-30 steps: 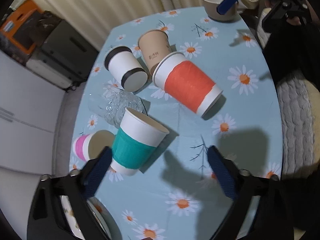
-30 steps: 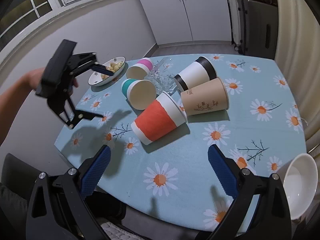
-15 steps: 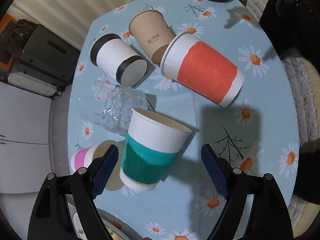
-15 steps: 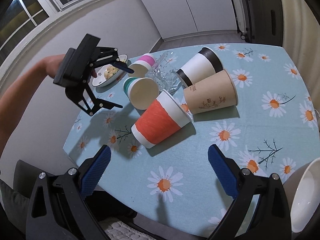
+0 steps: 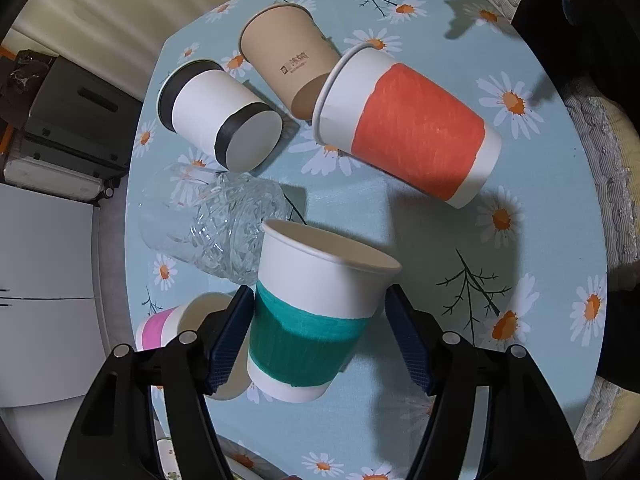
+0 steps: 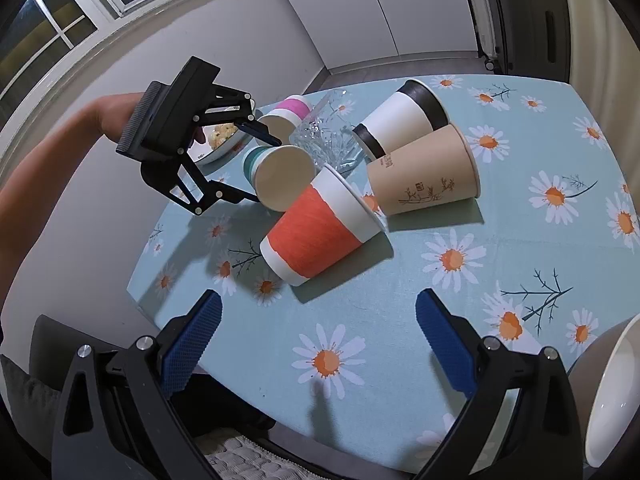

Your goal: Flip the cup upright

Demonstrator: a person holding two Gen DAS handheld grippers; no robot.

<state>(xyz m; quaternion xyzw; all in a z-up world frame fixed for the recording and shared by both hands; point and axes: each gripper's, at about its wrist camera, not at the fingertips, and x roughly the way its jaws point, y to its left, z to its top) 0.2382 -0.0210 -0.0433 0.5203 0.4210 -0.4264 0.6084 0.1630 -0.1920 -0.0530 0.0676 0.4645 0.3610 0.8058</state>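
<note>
Teal-banded white paper cup (image 5: 316, 312): light, thin-walled, crushable. Left gripper (image 5: 320, 336) spread, straddling teal band; pinch there gently. Right gripper (image 6: 316, 344) spread, idle.

The left wrist camera looks steeply down on the table (image 5: 552, 216) from close above, its jaws framing the teal-banded cup (image 5: 308, 320). The right wrist camera sits lower and farther back at the opposite edge, looking across the table (image 6: 520, 240) toward the window and cabinets. Both take in the same cluster of tipped cups (the orange-banded cup (image 5: 416, 136) (image 6: 316, 236) lies near the middle of each), and the right view also catches the left gripper (image 6: 256, 168).
</note>
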